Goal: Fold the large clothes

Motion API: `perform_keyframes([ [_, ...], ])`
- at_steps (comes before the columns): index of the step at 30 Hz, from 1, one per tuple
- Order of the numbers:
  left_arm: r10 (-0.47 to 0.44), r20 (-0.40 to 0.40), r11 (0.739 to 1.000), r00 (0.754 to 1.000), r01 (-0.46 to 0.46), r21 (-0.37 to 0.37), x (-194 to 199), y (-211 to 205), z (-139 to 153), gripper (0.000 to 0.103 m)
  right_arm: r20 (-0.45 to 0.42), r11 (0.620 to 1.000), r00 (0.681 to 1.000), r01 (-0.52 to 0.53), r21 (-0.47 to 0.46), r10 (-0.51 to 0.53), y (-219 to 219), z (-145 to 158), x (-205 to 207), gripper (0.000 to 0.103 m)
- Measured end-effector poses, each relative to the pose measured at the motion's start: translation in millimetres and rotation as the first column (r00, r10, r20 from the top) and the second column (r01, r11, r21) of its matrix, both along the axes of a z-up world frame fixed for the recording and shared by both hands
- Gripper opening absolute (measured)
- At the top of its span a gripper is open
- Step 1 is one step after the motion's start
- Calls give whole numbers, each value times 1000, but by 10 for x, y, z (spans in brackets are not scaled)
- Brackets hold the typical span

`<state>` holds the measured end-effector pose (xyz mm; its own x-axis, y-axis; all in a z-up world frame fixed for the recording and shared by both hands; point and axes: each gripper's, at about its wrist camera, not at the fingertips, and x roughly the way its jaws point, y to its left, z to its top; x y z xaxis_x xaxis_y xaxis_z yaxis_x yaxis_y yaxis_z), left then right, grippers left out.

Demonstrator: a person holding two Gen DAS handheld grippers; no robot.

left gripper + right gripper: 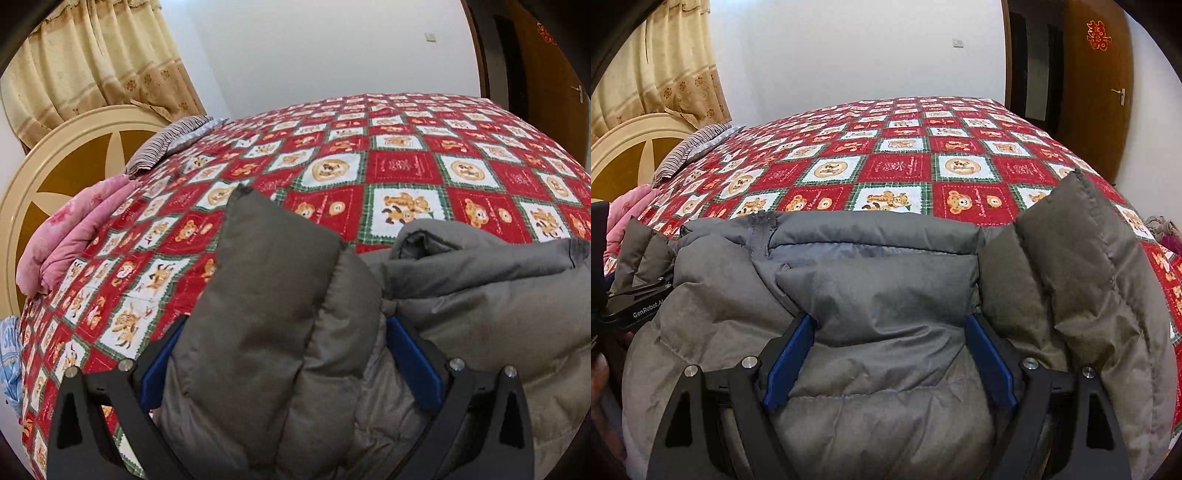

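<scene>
1. Grey puffer jacket (871,280) lies at the near edge of the teddy-bear quilt (897,166).
2. Left gripper (288,343) and right gripper (890,332) each pinch a thick jacket fold.
3. Fingertips buried in padding.

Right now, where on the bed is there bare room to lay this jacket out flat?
The red patchwork bedspread lies bare beyond the grey puffer jacket, out to the far edge by the door. The headboard side is crowded: a pink quilt and a striped pillow sit there.
</scene>
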<state>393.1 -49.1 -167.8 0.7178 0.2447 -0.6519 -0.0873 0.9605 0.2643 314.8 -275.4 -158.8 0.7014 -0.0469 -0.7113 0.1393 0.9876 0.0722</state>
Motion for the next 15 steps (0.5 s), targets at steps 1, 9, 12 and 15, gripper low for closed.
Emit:
perform_keyframes([
  [1, 0, -4, 1000, 1000, 0, 1, 4, -3, -9, 103, -1, 1000, 1000, 1, 1, -1, -5, -4, 3, 84],
  [9, -3, -33, 1000, 999, 3, 16, 45, -35, -67, 103, -25, 1000, 1000, 16, 4, -16, -15, -53, 27, 84],
  [12, -2, -36, 1000, 999, 3, 19, 49, -40, -74, 103, -34, 1000, 999, 19, -1, -19, -6, -62, 31, 85],
  [15, -2, -39, 1000, 999, 3, 20, 54, -46, -80, 103, -47, 1000, 999, 21, -12, -21, 11, -82, 56, 85],
])
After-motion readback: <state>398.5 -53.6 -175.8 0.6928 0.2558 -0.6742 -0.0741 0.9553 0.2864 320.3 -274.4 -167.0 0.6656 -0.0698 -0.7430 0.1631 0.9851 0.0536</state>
